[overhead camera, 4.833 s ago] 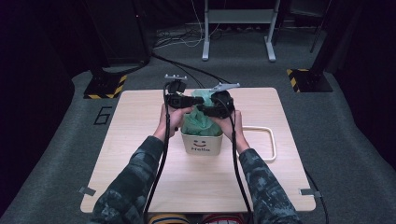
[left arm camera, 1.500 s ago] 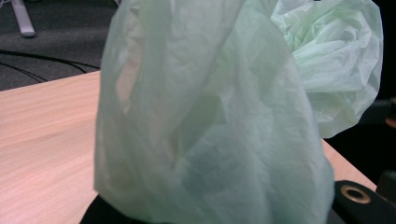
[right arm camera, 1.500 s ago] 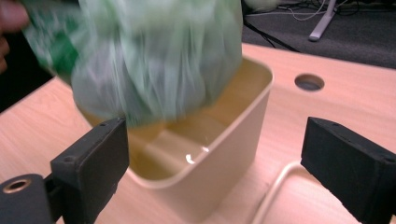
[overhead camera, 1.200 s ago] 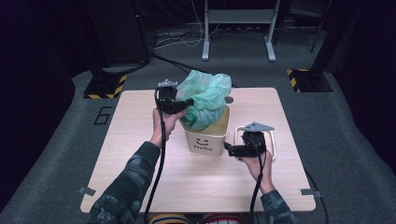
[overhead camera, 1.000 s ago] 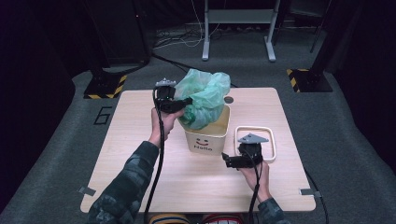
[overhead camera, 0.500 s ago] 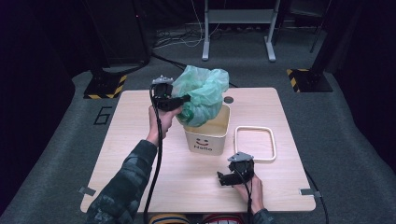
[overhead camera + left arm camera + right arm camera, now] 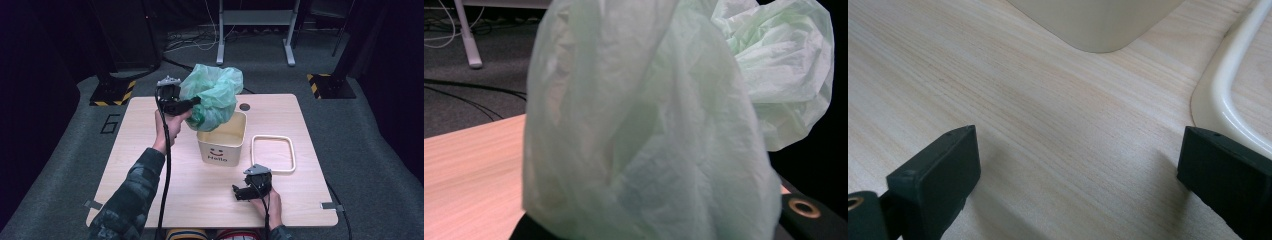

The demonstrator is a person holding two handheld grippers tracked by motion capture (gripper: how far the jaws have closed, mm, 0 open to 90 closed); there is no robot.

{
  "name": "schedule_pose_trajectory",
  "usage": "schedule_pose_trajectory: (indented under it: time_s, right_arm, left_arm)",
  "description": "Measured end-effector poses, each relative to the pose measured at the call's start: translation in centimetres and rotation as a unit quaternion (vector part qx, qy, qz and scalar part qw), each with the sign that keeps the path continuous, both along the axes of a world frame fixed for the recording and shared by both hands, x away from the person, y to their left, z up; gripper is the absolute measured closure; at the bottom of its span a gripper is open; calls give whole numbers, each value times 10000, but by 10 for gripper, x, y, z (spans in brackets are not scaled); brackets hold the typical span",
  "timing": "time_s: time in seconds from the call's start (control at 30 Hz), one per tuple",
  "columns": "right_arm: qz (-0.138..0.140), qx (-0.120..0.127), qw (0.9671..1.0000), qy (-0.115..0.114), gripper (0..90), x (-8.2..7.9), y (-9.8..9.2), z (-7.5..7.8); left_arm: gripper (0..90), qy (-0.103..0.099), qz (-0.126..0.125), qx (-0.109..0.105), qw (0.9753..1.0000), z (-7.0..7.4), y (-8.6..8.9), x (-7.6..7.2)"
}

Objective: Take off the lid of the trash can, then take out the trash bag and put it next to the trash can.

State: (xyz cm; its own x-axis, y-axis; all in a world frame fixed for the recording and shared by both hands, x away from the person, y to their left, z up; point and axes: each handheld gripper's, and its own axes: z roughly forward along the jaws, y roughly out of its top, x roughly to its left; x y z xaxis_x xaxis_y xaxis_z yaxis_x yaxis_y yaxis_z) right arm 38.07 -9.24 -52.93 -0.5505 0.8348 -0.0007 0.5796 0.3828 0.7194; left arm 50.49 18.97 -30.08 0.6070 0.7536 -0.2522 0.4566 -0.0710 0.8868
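Observation:
My left gripper (image 7: 195,102) is shut on a crumpled green plastic bag (image 7: 212,95) and holds it up over the back left corner of a cream bin (image 7: 222,142) marked "Hello". The bag's lower end still hangs into the bin. In the left gripper view the bag (image 7: 649,130) hides the jaws. My right gripper (image 7: 239,193) rests low near the table's front edge, in front of the bin, open with nothing between its jaws. In the right gripper view (image 7: 1078,175) the bin's bottom corner (image 7: 1098,25) lies ahead.
A cream rectangular ring (image 7: 272,152) lies flat on the wooden table (image 7: 145,165) to the right of the bin, and its edge (image 7: 1243,110) shows beside my right jaw. A cable hole (image 7: 244,107) sits behind the bin. Dark stands and cables surround the table.
My right gripper left the bag and drew back past the ring to the table's front. My left gripper lifted the bag partly out of the bin.

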Motion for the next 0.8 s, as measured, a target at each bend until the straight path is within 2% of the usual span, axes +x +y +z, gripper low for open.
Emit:
schedule_pose_trajectory:
  time_s: [0.6,0.8]
  right_arm:
    - [-31,-1,10000,-45,43,0,-1,0]
    - [-36,11,10000,-35,44,0,-1,0]
  left_arm:
    - [871,-79,244,-92,9996,6,28,-4]
    - [871,-101,399,-170,9990,7,46,-5]
